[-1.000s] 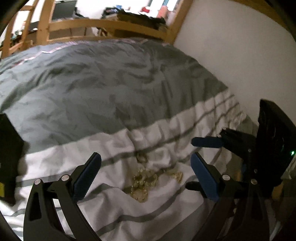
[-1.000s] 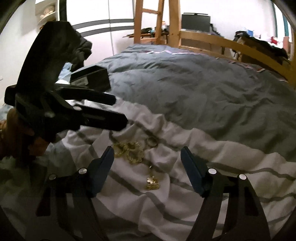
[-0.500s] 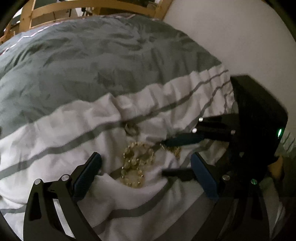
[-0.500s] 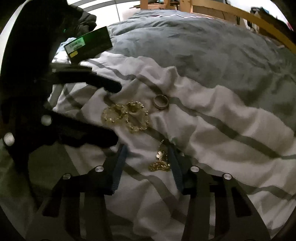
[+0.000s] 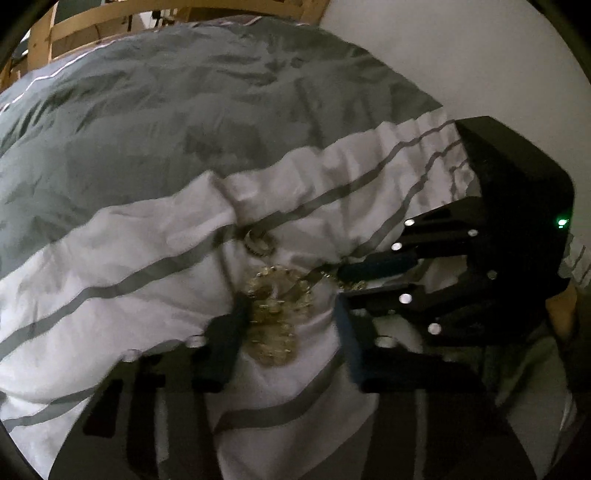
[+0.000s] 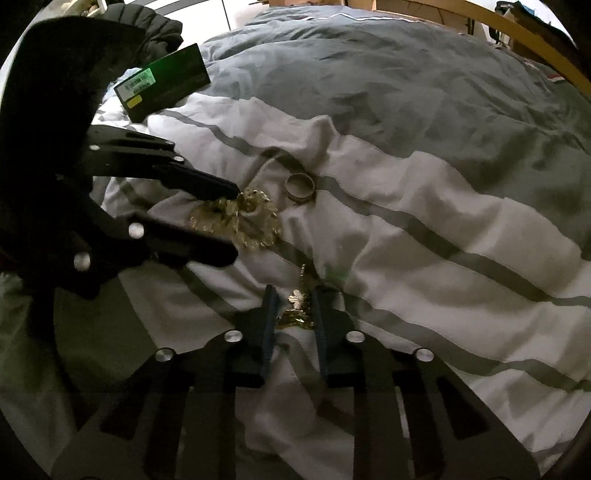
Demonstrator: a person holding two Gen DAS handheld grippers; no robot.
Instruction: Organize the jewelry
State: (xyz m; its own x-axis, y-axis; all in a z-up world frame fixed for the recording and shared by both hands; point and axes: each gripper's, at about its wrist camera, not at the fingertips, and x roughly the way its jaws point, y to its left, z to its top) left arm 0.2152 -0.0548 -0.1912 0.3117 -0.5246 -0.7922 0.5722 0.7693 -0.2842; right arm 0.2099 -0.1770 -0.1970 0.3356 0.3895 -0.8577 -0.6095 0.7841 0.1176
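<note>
A gold beaded bracelet (image 5: pixel 273 317) lies coiled on the white striped part of the duvet (image 5: pixel 110 258). My left gripper (image 5: pixel 290 301) straddles it with its jaws closing; the left pad touches the beads and the right pad stands a little apart. A gold ring (image 6: pixel 301 186) rests just beyond the bracelet (image 6: pixel 255 221). A gold necklace with a flower pendant (image 6: pixel 297 306) lies bunched between the pads of my right gripper (image 6: pixel 295 291), whose jaws are closing and touch the heap on both sides. Each gripper also shows in the other's view: the left gripper (image 6: pixel 236 221) and the right gripper (image 5: pixel 341 284).
A black box (image 6: pixel 162 86) with a green label lies on the bed at the far left of the right wrist view. A wooden bed frame (image 5: pixel 110 18) runs along the far end. A white wall (image 5: pixel 461 66) borders the bed on the right.
Both grippers have come down onto the duvet and narrowed their jaws, the left around the bracelet and the right around the pendant necklace. The fabric has bunched up around the jewelry.
</note>
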